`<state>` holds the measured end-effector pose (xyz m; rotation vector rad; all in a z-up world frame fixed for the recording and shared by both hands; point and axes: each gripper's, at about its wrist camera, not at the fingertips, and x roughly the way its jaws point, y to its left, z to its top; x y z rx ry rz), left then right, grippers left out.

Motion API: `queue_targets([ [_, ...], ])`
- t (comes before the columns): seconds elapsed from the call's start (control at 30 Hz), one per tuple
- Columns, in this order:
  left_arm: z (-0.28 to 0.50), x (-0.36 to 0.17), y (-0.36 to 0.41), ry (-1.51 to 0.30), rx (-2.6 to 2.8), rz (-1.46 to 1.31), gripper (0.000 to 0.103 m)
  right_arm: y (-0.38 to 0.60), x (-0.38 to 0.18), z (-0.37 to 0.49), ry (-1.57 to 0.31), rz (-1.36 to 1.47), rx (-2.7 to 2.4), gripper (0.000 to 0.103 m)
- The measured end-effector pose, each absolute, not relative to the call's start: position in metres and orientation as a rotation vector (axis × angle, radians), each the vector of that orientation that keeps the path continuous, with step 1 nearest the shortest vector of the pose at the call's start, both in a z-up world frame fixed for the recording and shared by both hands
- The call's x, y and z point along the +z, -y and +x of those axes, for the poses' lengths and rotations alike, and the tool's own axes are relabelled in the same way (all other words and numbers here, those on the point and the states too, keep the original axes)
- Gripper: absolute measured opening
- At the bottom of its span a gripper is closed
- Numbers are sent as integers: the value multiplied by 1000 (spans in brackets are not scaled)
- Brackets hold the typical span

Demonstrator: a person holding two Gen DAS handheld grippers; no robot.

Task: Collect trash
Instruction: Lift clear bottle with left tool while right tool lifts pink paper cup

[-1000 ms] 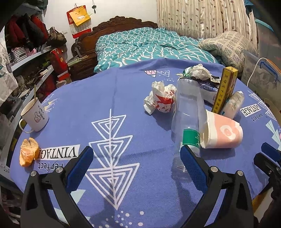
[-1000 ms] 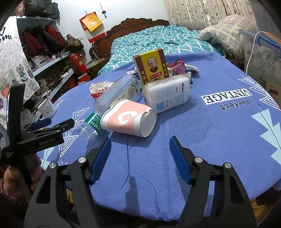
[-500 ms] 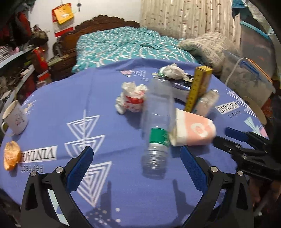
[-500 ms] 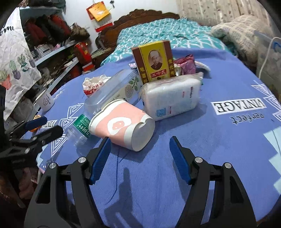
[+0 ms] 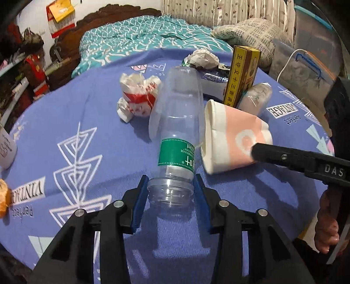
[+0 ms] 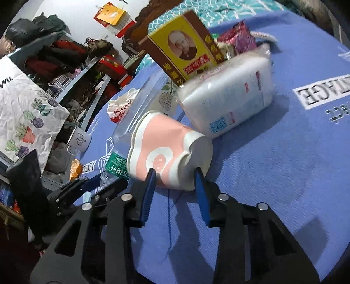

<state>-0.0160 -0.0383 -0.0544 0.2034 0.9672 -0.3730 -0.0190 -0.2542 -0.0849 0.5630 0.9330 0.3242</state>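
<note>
One clear bottle lies lengthwise, neck toward left gripper.

round table under blue cloth with white triangles and "vintage" lettering. white mug near its edge, orange peel just beside. beyond, bed with teal patterned cover, carved dark headboard. cluttered shelves alongside, red-yellow calendar on wall.

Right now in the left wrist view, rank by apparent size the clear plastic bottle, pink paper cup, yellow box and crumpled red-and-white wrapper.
1. Clear plastic bottle, though nearest the camera.
2. Pink paper cup.
3. Yellow box and crumpled red-and-white wrapper: too alike to rank.
</note>
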Motion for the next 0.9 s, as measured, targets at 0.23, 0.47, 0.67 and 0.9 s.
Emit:
queue_targets([
  [0.23,-49,-50,17,-938,-413,221,40,278,-72,-64,-924,461,264,36],
  [0.47,-64,-37,-3,-915,-407,186,95,292,-59,-84,-825,337,122,94],
  [0.67,-30,-19,33,-877,-416,218,95,270,-63,-69,-830,267,195,94],
  [0.9,4,-46,73,-939,-369,330,62,259,-78,-49,-879,297,259,78],
])
